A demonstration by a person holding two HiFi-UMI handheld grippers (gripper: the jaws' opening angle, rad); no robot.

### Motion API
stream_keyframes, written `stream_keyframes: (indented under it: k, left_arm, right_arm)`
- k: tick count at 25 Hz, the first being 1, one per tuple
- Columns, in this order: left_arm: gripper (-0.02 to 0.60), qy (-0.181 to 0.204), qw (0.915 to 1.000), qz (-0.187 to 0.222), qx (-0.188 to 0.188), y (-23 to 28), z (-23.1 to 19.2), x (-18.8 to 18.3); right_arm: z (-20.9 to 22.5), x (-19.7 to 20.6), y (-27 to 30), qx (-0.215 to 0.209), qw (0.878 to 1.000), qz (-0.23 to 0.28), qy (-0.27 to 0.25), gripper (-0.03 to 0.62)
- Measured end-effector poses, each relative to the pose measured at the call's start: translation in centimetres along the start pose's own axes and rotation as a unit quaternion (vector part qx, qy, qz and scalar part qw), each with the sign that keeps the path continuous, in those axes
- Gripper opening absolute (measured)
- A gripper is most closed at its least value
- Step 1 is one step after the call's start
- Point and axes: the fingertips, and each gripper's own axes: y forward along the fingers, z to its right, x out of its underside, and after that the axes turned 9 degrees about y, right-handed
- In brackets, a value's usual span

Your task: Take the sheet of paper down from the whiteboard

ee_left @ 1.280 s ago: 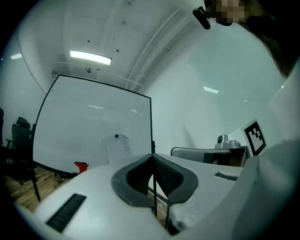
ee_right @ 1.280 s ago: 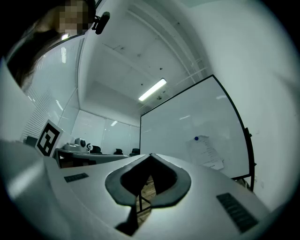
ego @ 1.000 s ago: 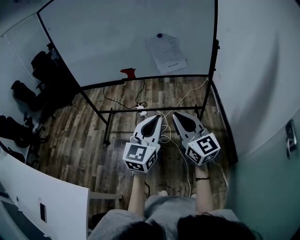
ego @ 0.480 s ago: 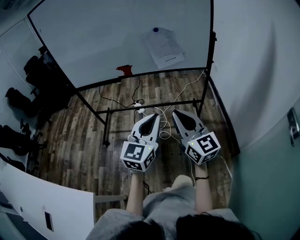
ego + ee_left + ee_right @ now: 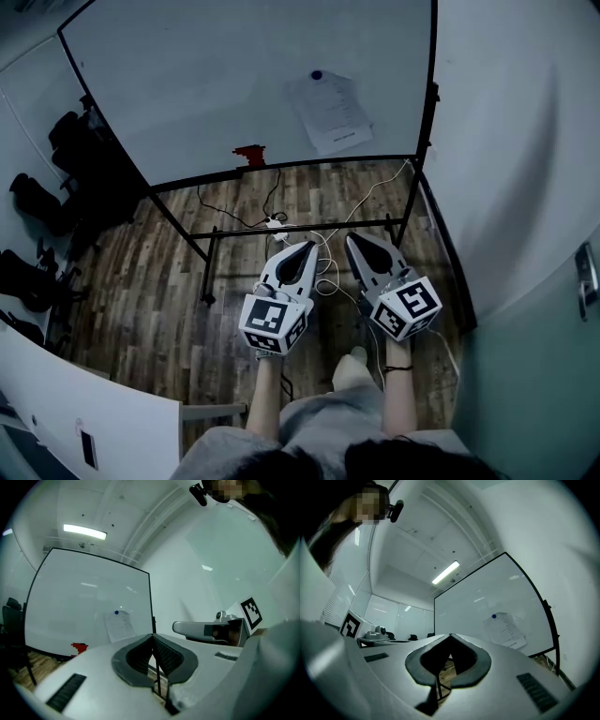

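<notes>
Left tongs and right tongs both fully closed, nothing in either, held side by side and well short of the whiteboard. Sheet of paper hangs on the board's right part, slightly tilted, pinned at its top by a blue magnet. Risks as I judge them: pulling the sheet with the magnet left on could tear the top edge; a freed magnet may drop; pinching thin paper flat against the board may slip or crease it. Loose cables on the floor under the stand could snag a foot on approach.
</notes>
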Motion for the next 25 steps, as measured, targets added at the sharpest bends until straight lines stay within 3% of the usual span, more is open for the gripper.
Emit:
stream_keyframes:
  k: [13, 19, 25]
  left_arm:
    - [0.005, 0.005, 0.9986, 0.010, -0.052, 7.1, -6.5, 0.3]
    - [0.005, -0.010, 0.9991, -0.006, -0.041, 9.7, -8.2, 0.8]
    - [0.005, -0.004, 0.9977, -0.001, -0.068, 13.1, -10.6, -0.5]
  right_arm:
    - [6.8, -1.7, 8.3, -0.033, 0.999, -0.011, -0.018, 0.000]
    - [9.3, -2.0, 11.2, -0.048, 0.998, -0.021, -0.017, 0.000]
    - [12.4, -4.2, 13.7, -0.055, 0.998, -0.024, -0.024, 0.000]
